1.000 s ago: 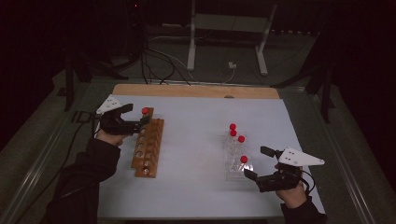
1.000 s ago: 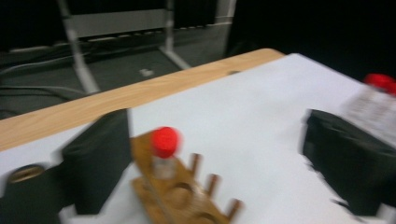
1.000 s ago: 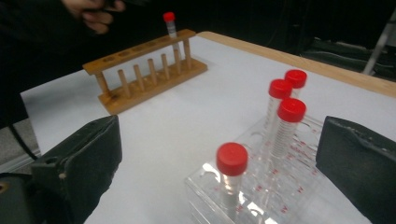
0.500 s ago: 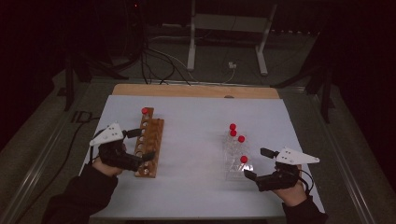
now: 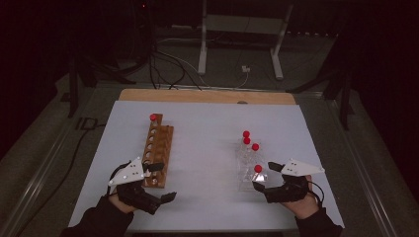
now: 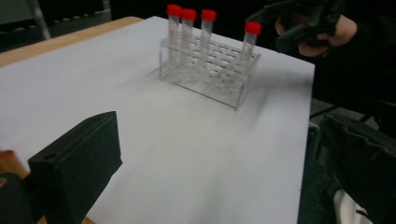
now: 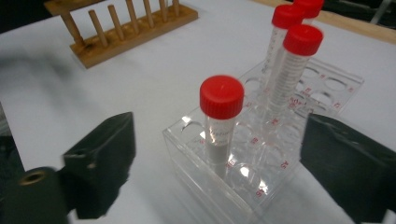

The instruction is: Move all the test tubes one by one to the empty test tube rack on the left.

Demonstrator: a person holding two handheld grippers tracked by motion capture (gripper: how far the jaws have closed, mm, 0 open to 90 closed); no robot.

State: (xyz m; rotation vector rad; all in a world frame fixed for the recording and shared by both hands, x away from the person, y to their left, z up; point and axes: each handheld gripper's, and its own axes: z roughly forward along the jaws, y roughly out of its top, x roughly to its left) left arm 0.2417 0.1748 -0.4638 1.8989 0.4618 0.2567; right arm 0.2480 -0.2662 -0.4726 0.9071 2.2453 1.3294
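Note:
A clear rack (image 5: 245,174) at the right holds several red-capped tubes. My right gripper (image 5: 265,177) is at its near end. Its jaws have just been closing and stand either side of the nearest tube (image 7: 221,112), with gaps left on both sides. A wooden rack (image 5: 158,148) at the left carries one red-capped tube (image 5: 153,117) in its far hole. My left gripper (image 5: 163,181) sits by that rack's near end, open. Its jaws have just been opening, with nothing between them. In the left gripper view the clear rack (image 6: 210,65) and the other hand's gripper (image 6: 299,23) lie ahead.
White sheet (image 5: 207,197) covers the table, with a wooden strip (image 5: 207,95) along its far edge. Beyond it are cables and a metal stand's legs (image 5: 237,44) on the dark floor. The wooden rack (image 7: 126,28) lies far off in the right gripper view.
My left gripper has drawn back from the far end of the wooden rack to its near end, leaving the red-capped tube standing there. The right gripper has hardly moved.

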